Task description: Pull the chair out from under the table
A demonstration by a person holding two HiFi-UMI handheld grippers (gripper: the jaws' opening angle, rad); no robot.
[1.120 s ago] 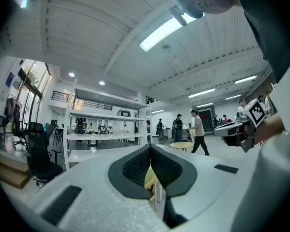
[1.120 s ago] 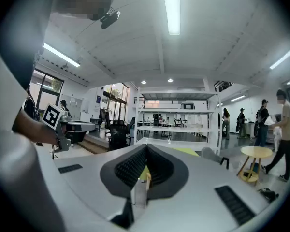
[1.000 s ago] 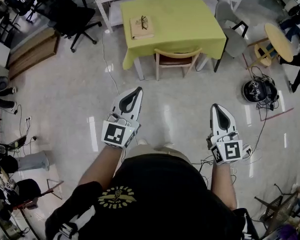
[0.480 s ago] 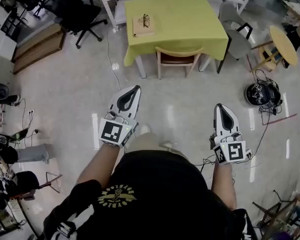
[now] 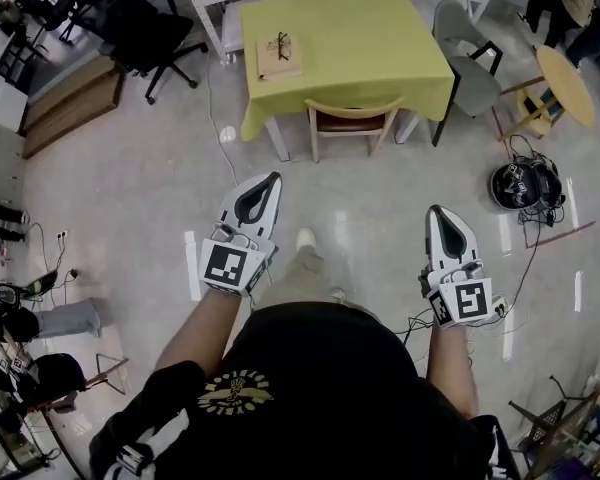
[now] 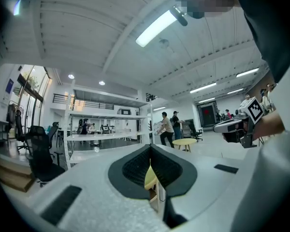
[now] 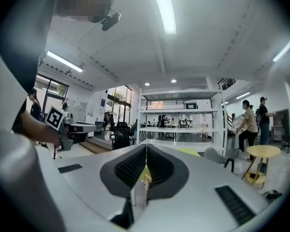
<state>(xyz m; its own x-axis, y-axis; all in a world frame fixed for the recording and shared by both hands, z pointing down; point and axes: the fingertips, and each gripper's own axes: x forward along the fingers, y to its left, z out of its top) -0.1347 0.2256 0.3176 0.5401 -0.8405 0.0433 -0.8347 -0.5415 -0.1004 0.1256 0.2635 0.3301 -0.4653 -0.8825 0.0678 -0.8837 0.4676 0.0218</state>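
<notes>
at the near edge of the table (image 5: 380,38) the wooden chair (image 5: 355,116) sits tucked in, its backrest just outside the yellow-green cloth. a book (image 5: 278,60) with glasses (image 5: 284,44) on it lies near the table's left edge. a grey chair (image 5: 468,68) stands at the right corner, with a round wooden table (image 5: 563,83) beyond it. a black office chair (image 5: 145,28) stands off the far left corner. black gear with cords (image 5: 520,183) lies on the floor to the right. left gripper (image 5: 272,181) and right gripper (image 5: 435,213) are both clenched with nothing between the jaws. both are well apart from the wooden chair, with floor (image 5: 350,193) between.
</notes>
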